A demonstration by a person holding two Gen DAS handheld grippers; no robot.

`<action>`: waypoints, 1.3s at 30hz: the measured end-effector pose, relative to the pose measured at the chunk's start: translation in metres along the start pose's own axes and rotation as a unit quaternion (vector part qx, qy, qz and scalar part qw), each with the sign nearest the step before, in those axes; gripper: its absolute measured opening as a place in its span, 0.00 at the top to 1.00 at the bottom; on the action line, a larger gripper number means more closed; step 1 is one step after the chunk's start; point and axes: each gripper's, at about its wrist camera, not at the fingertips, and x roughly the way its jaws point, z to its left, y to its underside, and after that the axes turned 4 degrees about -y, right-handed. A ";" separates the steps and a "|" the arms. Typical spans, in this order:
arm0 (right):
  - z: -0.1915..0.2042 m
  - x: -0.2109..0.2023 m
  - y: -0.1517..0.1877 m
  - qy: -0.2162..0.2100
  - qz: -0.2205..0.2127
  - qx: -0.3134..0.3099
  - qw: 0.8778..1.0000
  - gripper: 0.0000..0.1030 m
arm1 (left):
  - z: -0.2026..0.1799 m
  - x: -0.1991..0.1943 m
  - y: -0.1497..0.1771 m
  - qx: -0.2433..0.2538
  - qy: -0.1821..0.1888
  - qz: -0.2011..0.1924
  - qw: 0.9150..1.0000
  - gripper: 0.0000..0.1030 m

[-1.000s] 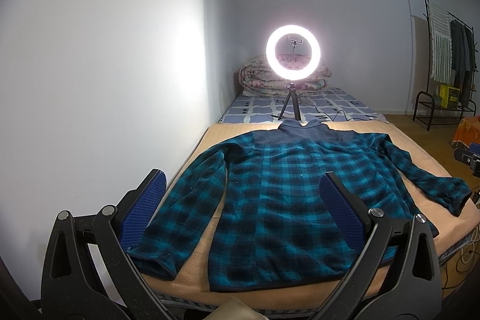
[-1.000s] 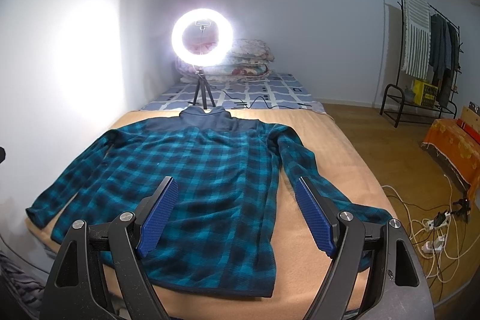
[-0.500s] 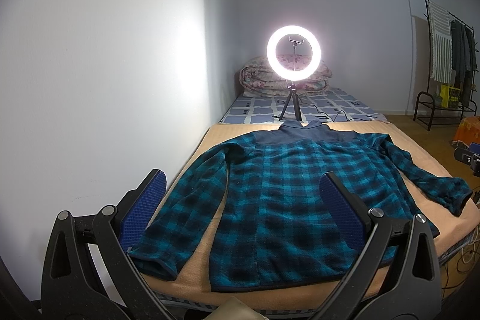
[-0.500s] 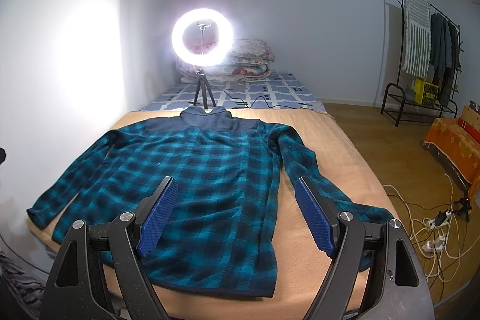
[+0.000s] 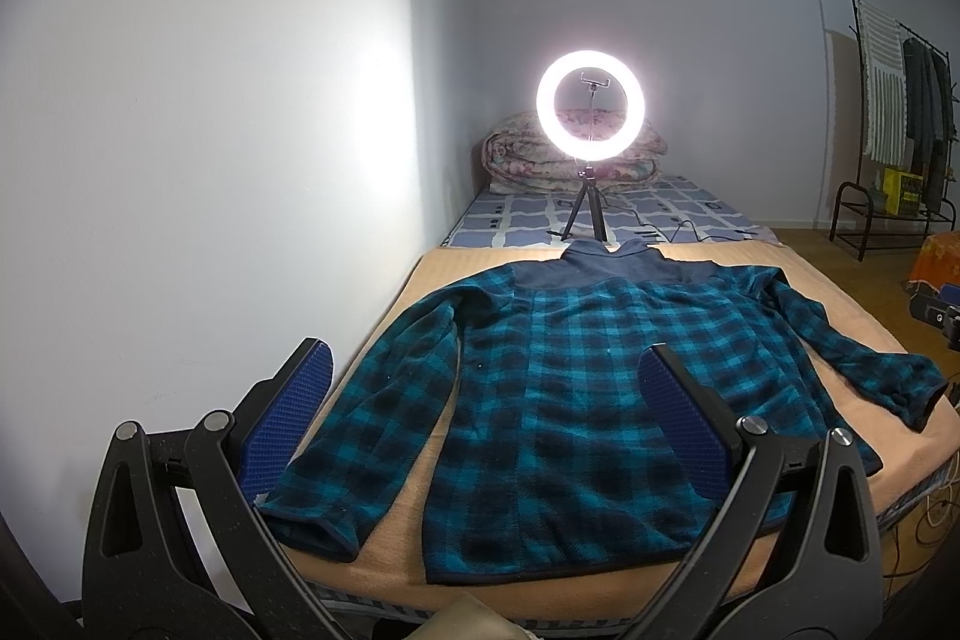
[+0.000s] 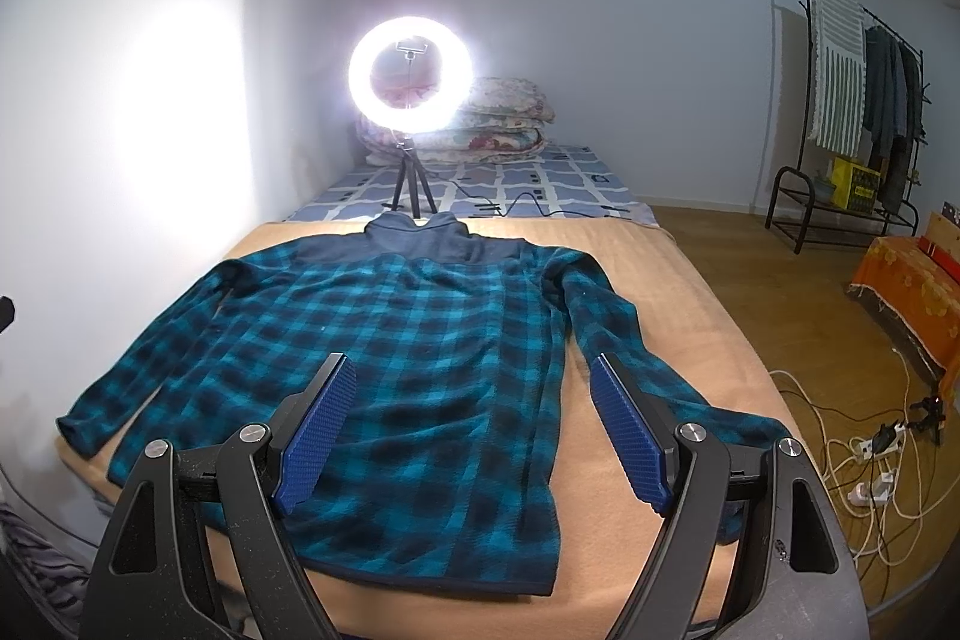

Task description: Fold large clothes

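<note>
Plaid shirt (image 5: 576, 400), teal and black with a dark navy yoke and collar, lies flat and face down on the tan blanket (image 5: 840, 304) that covers the near end of the bed. Above its hem the left gripper (image 5: 489, 415) hangs with both blue-padded jaws spread wide, holding nothing; its left pad sits over the bed's wall-side edge by the left sleeve, its right pad over the body of the shirt. The right gripper (image 6: 471, 421) likewise stands wide open and empty, its left pad over the shirt's body and its right pad over the right sleeve, which runs down toward the blanket's floor-side edge. Both sleeves are spread outward from the shoulders. Beyond the collar, a lit ring light (image 6: 411, 85) on a small tripod stands on the blue patterned sheet (image 6: 540, 184), with folded quilts (image 6: 510, 124) stacked behind it against the wall. To the right, a clothes rack (image 6: 852, 100) stands on the wooden floor, and white cables (image 6: 864, 466) lie tangled beside the bed.
</note>
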 end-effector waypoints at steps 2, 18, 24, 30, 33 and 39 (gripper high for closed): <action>0.000 0.001 0.000 -0.003 0.001 0.000 1.000 0.22 | 0.004 0.001 0.000 -0.001 -0.002 0.001 1.000 0.00; 0.031 0.014 -0.007 -0.026 -0.001 -0.039 0.999 0.22 | 0.022 0.008 0.008 0.002 -0.046 0.011 0.999 0.00; 0.062 0.032 -0.018 -0.101 0.004 -0.058 0.993 0.22 | 0.043 0.014 0.018 -0.009 -0.080 0.021 0.997 0.00; 0.113 0.064 -0.029 -0.161 0.006 -0.120 0.980 0.22 | 0.072 0.024 0.042 -0.020 -0.101 0.049 0.993 0.00; 0.138 0.086 -0.033 -0.212 0.031 -0.117 0.970 0.22 | 0.086 0.027 0.055 -0.034 -0.103 0.067 0.992 0.02; 0.186 0.138 -0.036 -0.294 0.097 -0.106 0.945 0.29 | 0.114 0.037 0.080 -0.087 -0.077 0.115 0.986 0.33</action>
